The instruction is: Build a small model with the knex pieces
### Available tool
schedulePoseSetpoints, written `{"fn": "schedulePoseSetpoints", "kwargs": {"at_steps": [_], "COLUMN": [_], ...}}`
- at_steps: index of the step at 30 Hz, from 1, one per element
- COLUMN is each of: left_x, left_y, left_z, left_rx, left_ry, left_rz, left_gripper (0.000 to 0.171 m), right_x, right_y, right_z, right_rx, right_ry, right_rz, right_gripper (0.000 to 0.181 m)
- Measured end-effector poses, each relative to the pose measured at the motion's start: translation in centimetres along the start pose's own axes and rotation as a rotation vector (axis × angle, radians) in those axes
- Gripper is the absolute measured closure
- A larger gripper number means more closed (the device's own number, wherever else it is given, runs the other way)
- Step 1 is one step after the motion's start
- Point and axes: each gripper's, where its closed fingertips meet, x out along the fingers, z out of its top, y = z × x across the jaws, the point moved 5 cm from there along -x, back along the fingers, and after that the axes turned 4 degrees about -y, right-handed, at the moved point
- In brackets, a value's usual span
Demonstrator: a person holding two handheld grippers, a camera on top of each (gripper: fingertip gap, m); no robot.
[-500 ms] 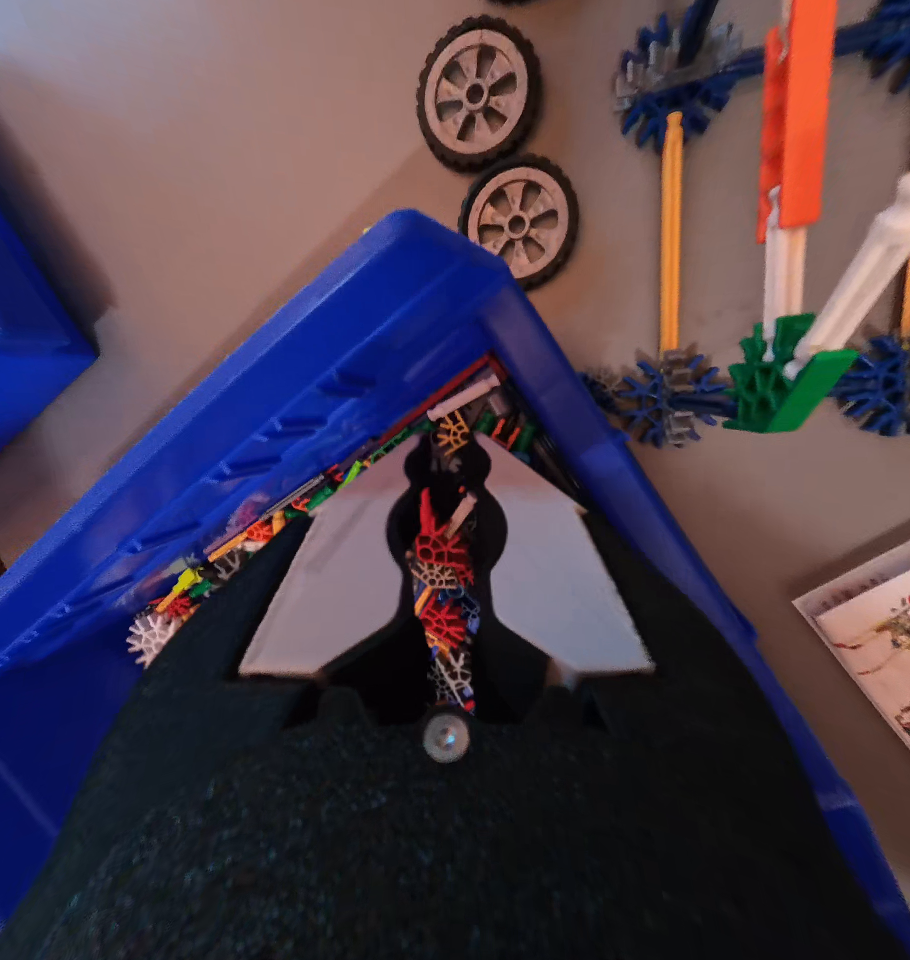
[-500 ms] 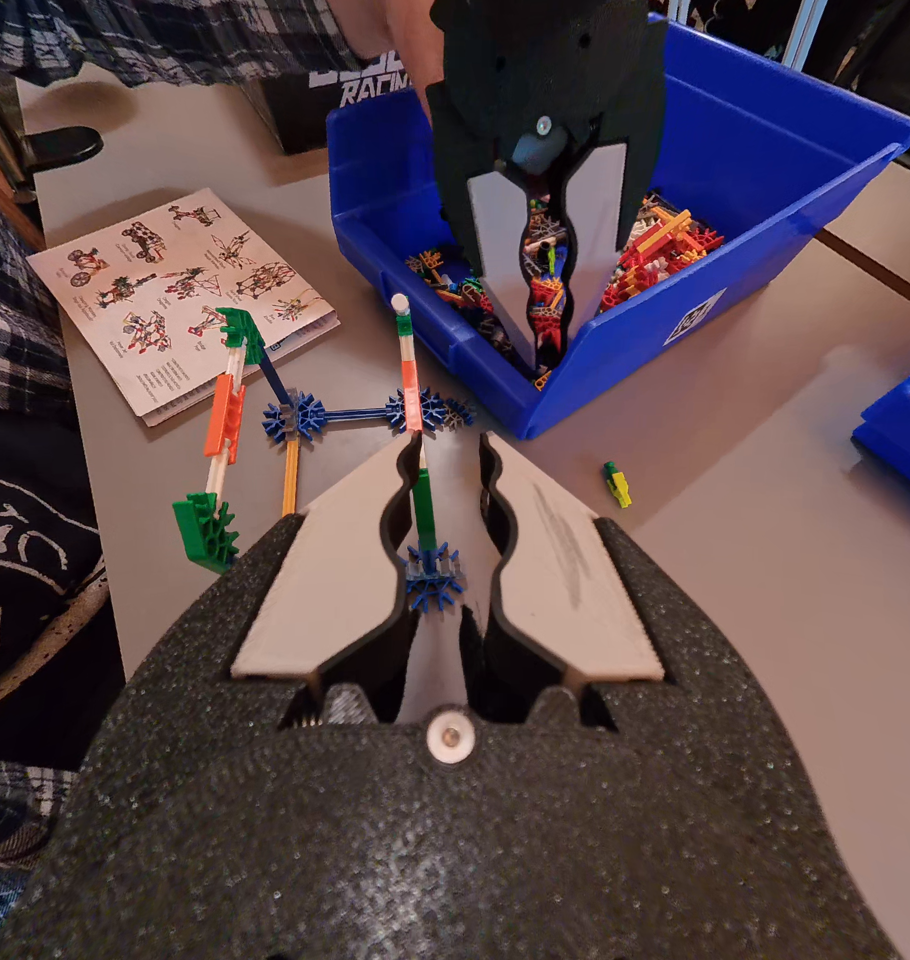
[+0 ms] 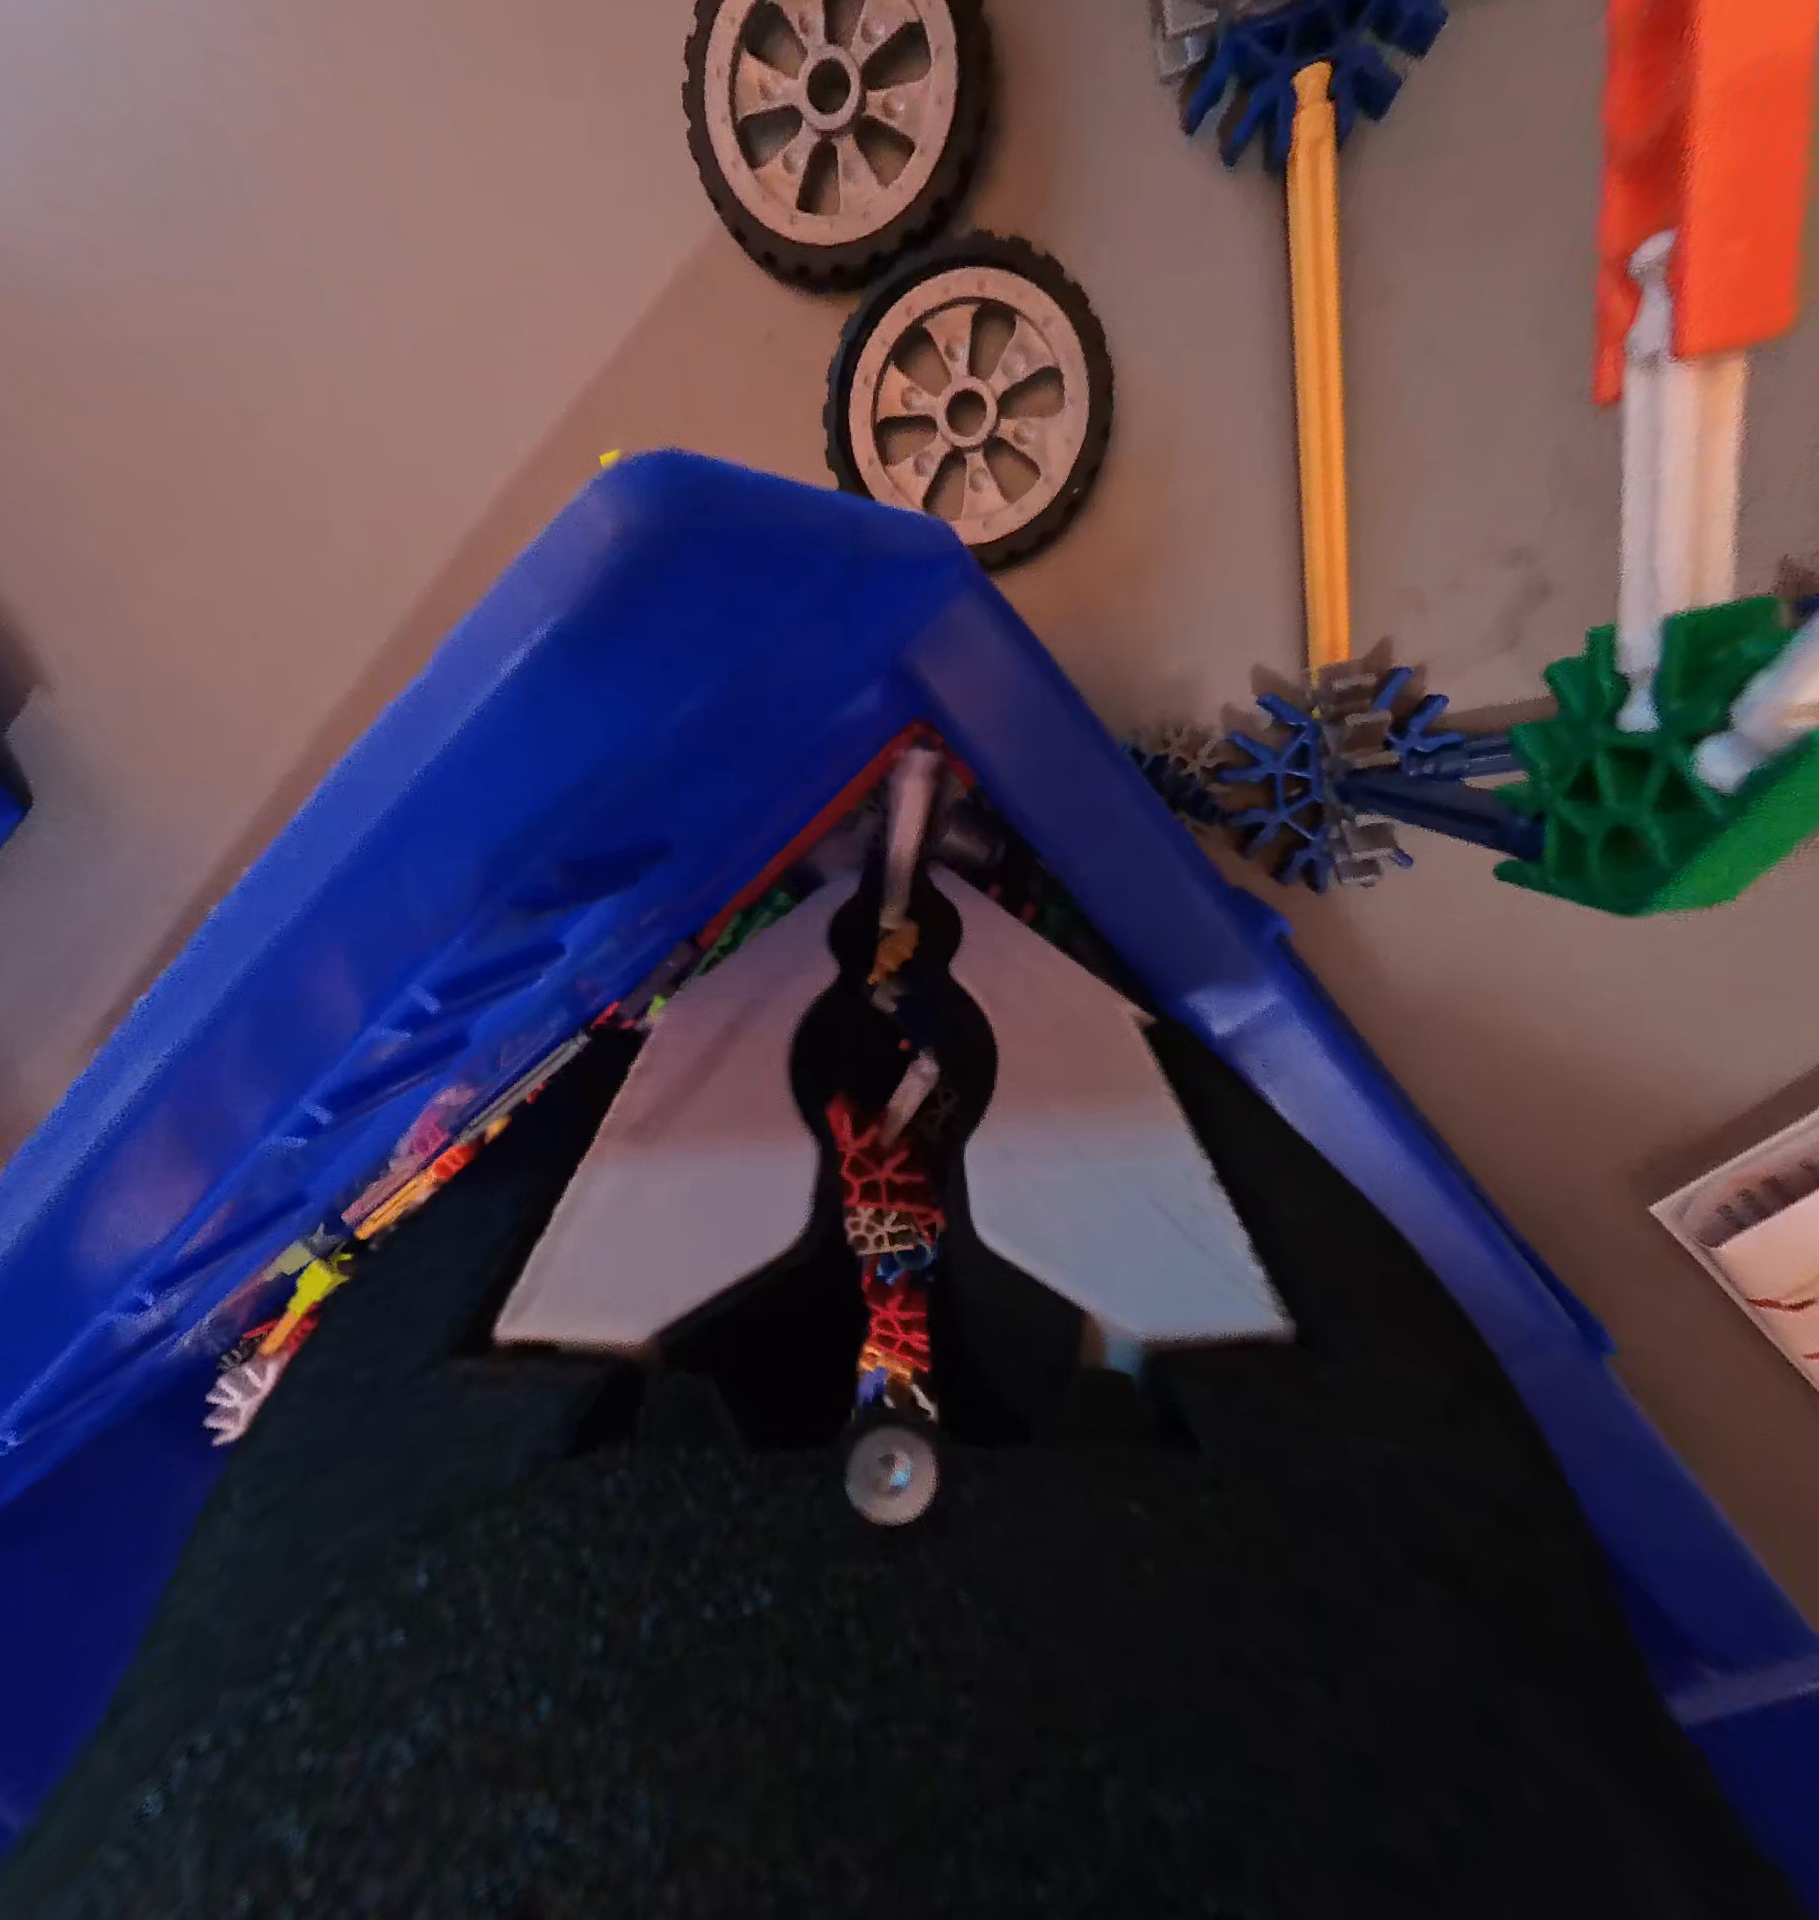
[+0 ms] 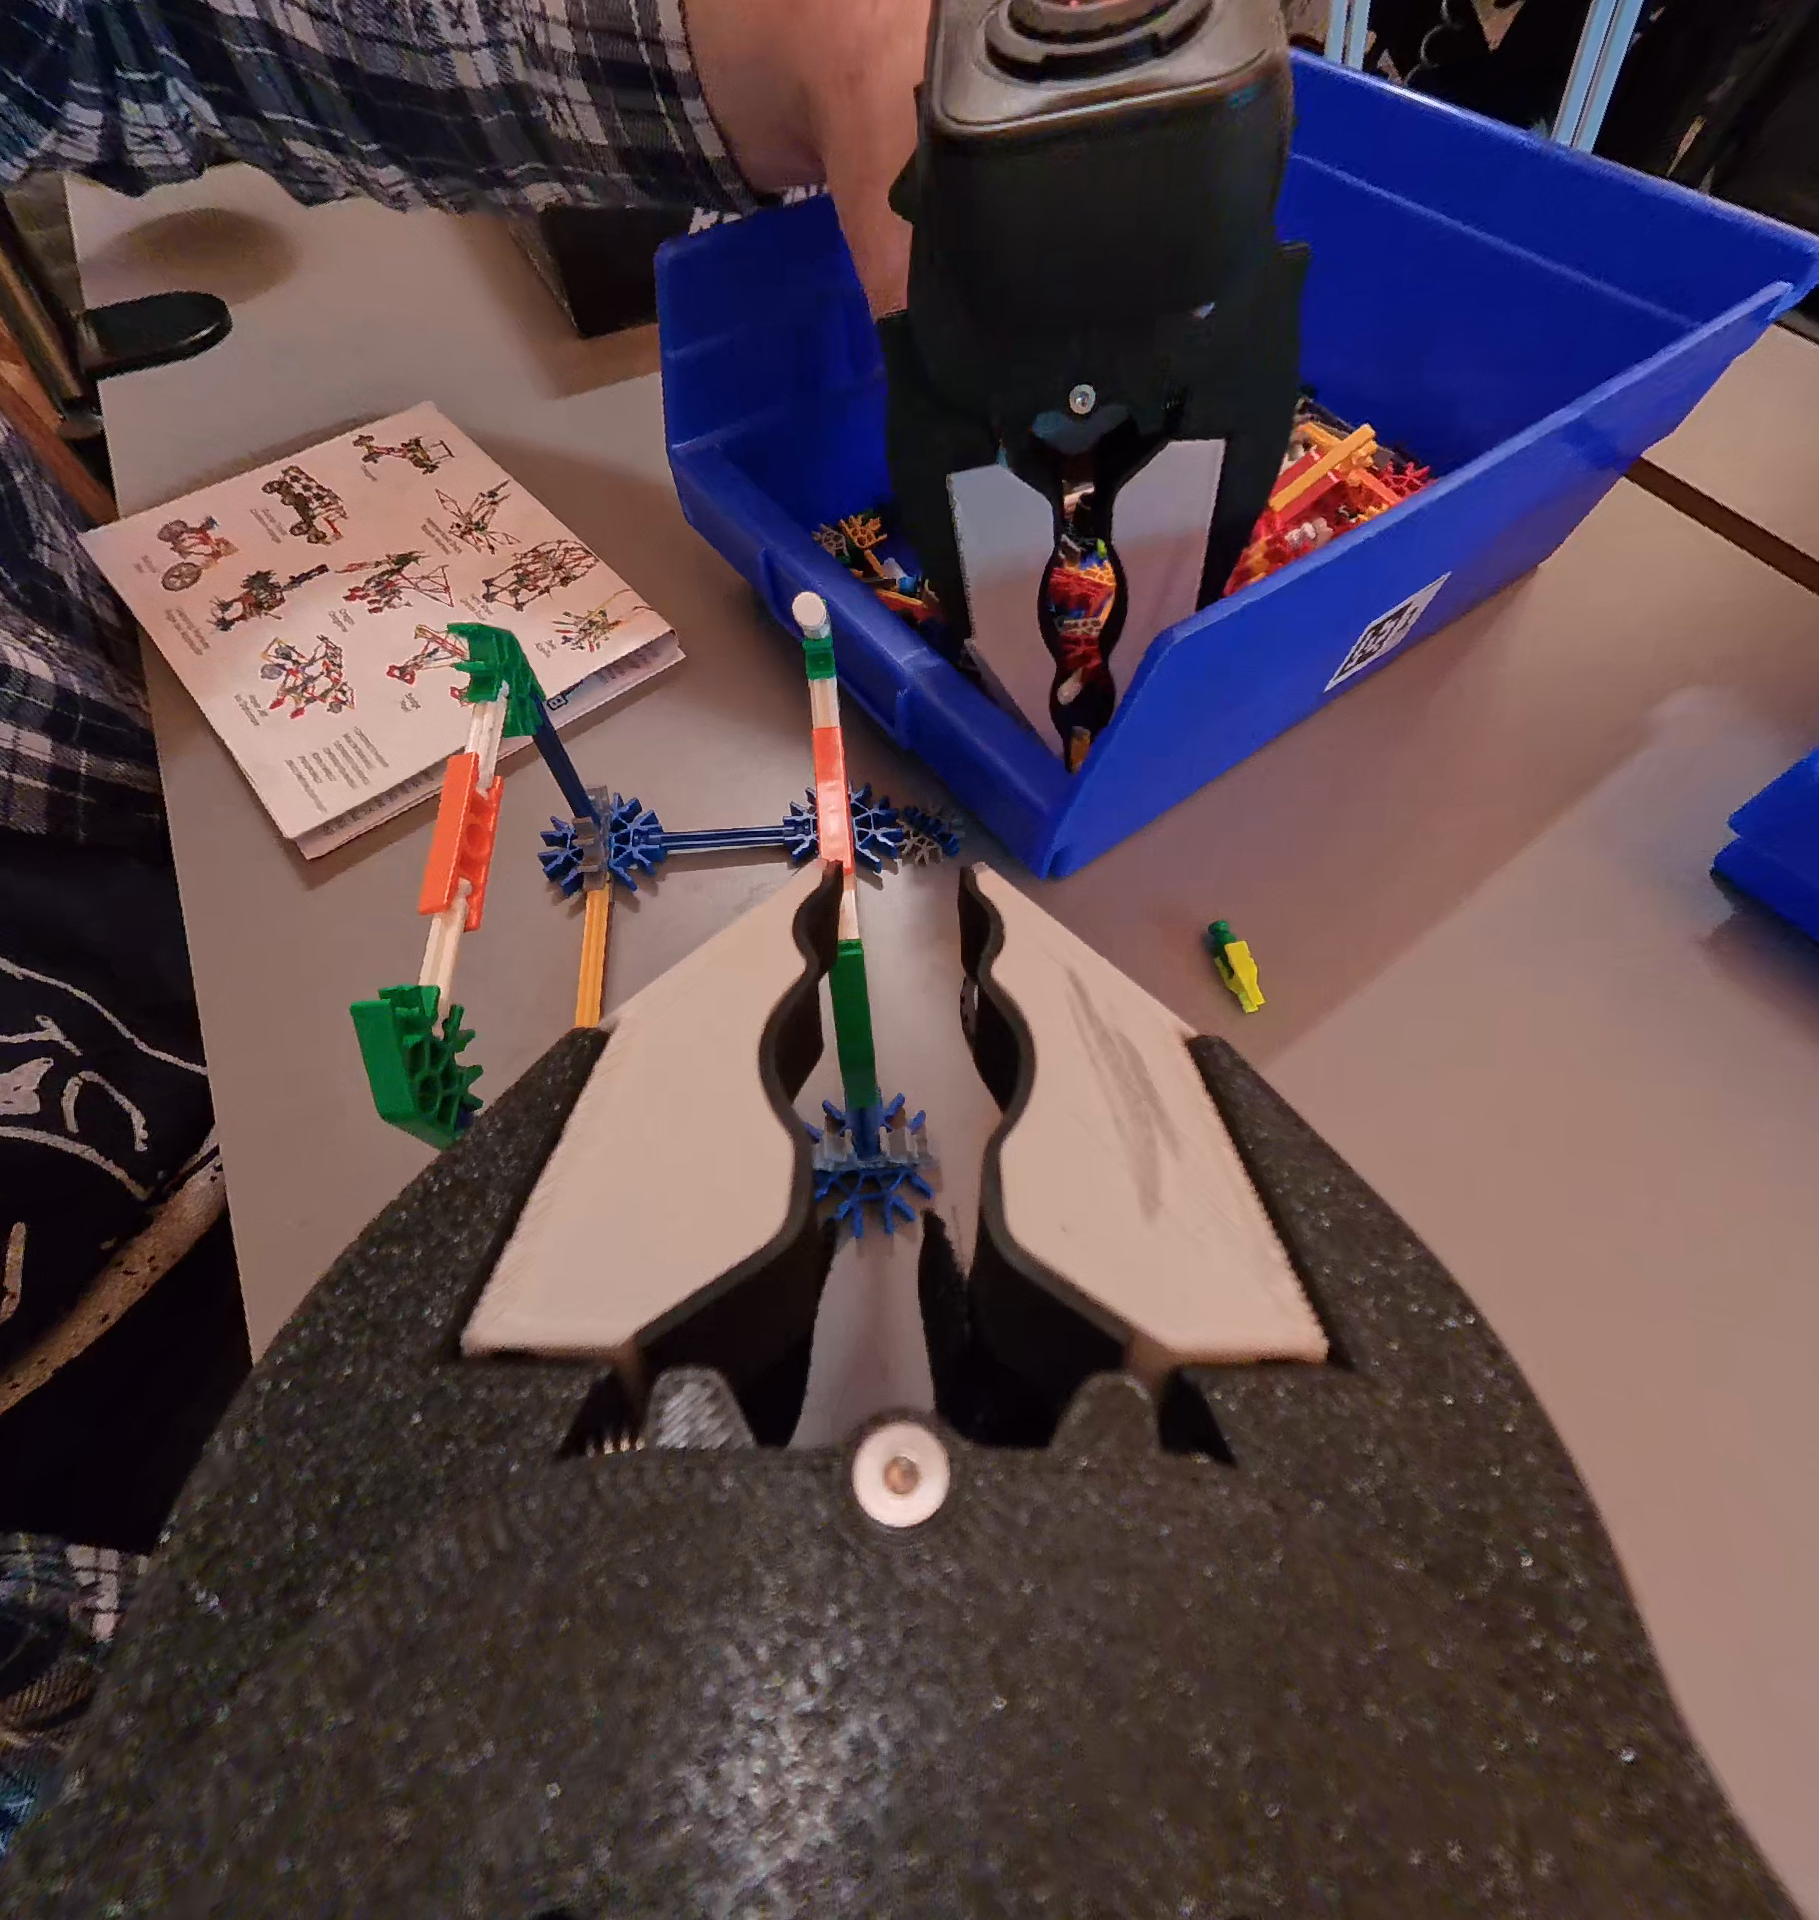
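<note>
Left tool [image 3: 910,883] deep in the blue bin [image 4: 1507,312], jaws nearly together, grip unclear, while the right tool [image 4: 900,883] gapes around the model's green rod [image 4: 851,1023] on the tabletop [image 4: 1507,1143]: light, stiff plastic, probably best pinched mid-rod.

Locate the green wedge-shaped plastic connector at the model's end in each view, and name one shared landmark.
Left wrist view: green wedge-shaped plastic connector, right edge, mid-height.
Right wrist view, left of centre, beside the right gripper.
Shared landmark: the blue plastic bin of loose pieces.
</note>
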Motion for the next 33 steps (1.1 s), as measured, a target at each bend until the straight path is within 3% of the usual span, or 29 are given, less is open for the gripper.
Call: {"fn": "schedulePoseSetpoints", "kwargs": {"at_steps": [6, 11, 22, 29, 31, 33], "left_x": [-0.4, -2.7, -8.7, -10.4, -10.4, -10.3], "left_y": [0.2, 0.4, -2.2, -4.6, -5.1, -5.6], "left_z": [-0.4, 0.0, 5.0, 7.4, 7.5, 7.8], "left_rx": [-0.033, -0.072, -0.071, -0.021, -0.014, -0.015], "left_ry": [-0.002, -0.077, -0.273, -0.323, -0.309, -0.323], "left_rz": [0.062, 0.122, 0.291, 0.335, 0.342, 0.334], "left_gripper": [0.168, 0.168, 0.168, 0.168, 0.168, 0.168], "right_x": [0.0, -0.2, 0.9, 1.5, 1.6, 1.7], "right_y": [0.0, 0.0, 0.1, 1.1, 1.7, 2.0], "right_z": [0.1, 0.8, 4.9, 6.1, 6.4, 6.4], "right_rx": [-0.009, -0.008, -0.044, -0.056, -0.058, -0.08], "right_ry": [0.008, -0.01, -0.066, -0.075, -0.088, -0.074], "right_rz": [-0.006, -0.033, -0.138, -0.123, -0.096, -0.099], "right_gripper": [0.159, 0.159, 0.156, 0.155, 0.157, 0.171]}}
